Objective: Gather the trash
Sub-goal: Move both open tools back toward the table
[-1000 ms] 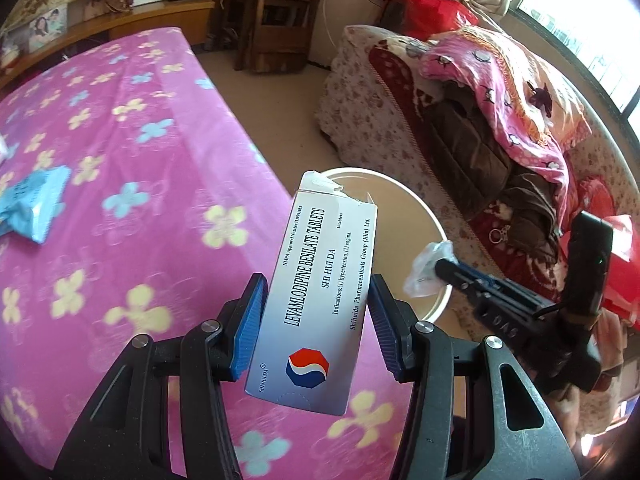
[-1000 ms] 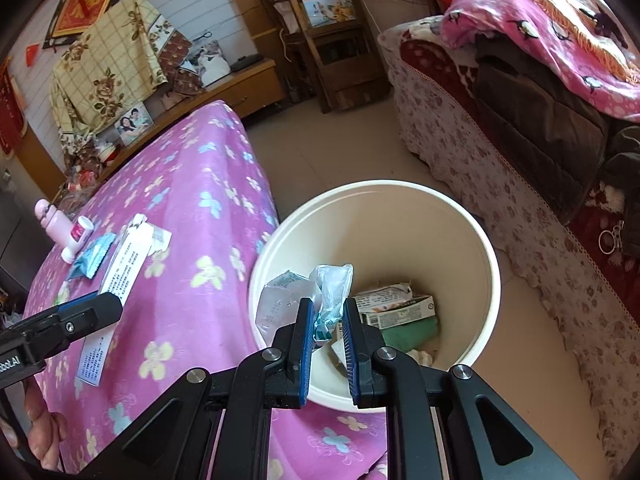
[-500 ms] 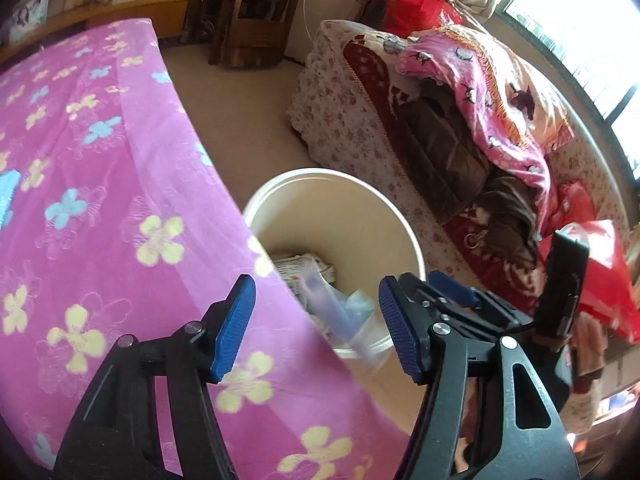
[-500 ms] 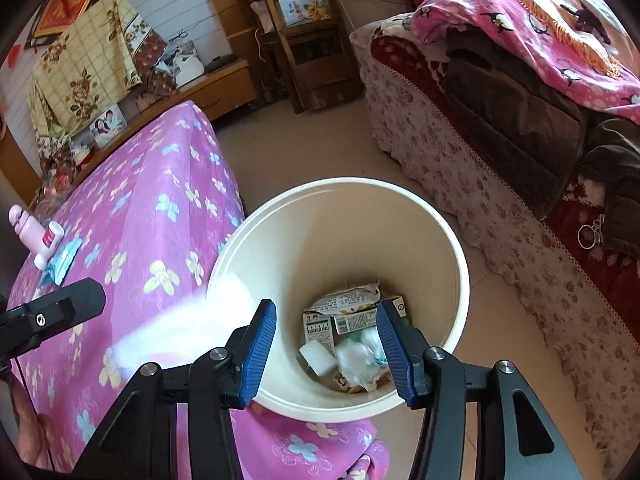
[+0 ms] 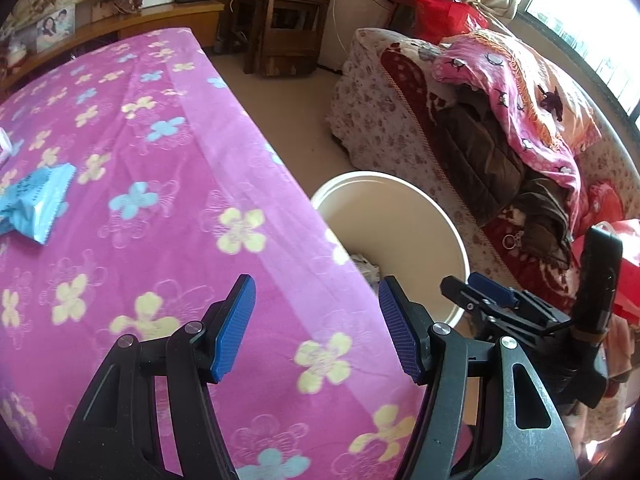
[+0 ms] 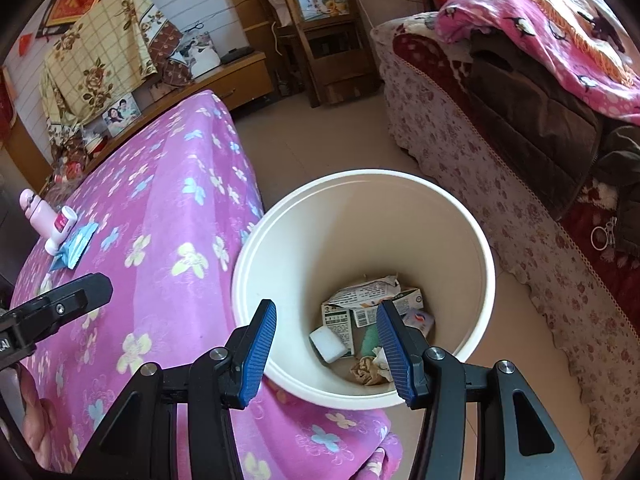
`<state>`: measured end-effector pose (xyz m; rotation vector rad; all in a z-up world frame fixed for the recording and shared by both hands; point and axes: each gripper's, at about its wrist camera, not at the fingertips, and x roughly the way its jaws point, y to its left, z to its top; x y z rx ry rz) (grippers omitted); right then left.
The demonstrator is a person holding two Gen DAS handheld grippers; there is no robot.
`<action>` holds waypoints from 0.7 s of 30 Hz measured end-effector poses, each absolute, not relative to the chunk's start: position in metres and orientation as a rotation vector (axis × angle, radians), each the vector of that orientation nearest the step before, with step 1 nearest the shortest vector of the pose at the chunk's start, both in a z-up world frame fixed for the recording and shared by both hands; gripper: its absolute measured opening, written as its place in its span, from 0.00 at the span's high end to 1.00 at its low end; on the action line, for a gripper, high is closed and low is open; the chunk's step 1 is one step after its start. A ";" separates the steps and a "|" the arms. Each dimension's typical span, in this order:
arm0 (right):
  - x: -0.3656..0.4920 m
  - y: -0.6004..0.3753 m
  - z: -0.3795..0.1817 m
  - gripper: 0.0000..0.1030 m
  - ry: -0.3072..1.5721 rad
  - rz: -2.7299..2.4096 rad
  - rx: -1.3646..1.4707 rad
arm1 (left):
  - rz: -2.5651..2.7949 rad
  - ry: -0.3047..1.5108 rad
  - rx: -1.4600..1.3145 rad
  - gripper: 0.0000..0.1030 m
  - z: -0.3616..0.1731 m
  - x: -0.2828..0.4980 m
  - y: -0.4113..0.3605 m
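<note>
Some trash is in the bin, but a bit is left on the table.

The blue wrapper [image 5: 34,200] lies flat and crinkly on the pink tablecloth [image 5: 160,240], far from the white bin [image 6: 362,292]. I see boxes [image 6: 372,308] and paper already down in the bin. My left gripper [image 5: 316,328] and right gripper [image 6: 326,354] are both wide apart and hold nothing.

Pretty bright daylight pouring in from the window [image 5: 580,12], blown out to pure white glare. Fisheye bends everything toward the dark vignetted corners, otherwise sharp.
</note>
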<state>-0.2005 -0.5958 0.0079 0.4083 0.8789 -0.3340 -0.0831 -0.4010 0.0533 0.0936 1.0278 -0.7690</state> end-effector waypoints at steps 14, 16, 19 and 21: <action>-0.177 -0.540 0.024 0.51 0.893 -0.250 0.334 | -0.652 0.998 0.072 0.39 0.056 -0.069 -0.337; -0.172 -0.530 0.026 0.51 0.893 -0.235 0.320 | -0.630 0.989 0.068 0.39 0.057 -0.066 -0.324; -0.164 -0.514 0.030 0.51 0.894 -0.211 0.299 | -0.599 0.973 0.068 0.39 0.059 -0.063 -0.306; -0.159 -0.503 0.031 0.51 0.895 -0.198 0.286 | -0.576 0.970 0.059 0.39 0.059 -0.060 -0.290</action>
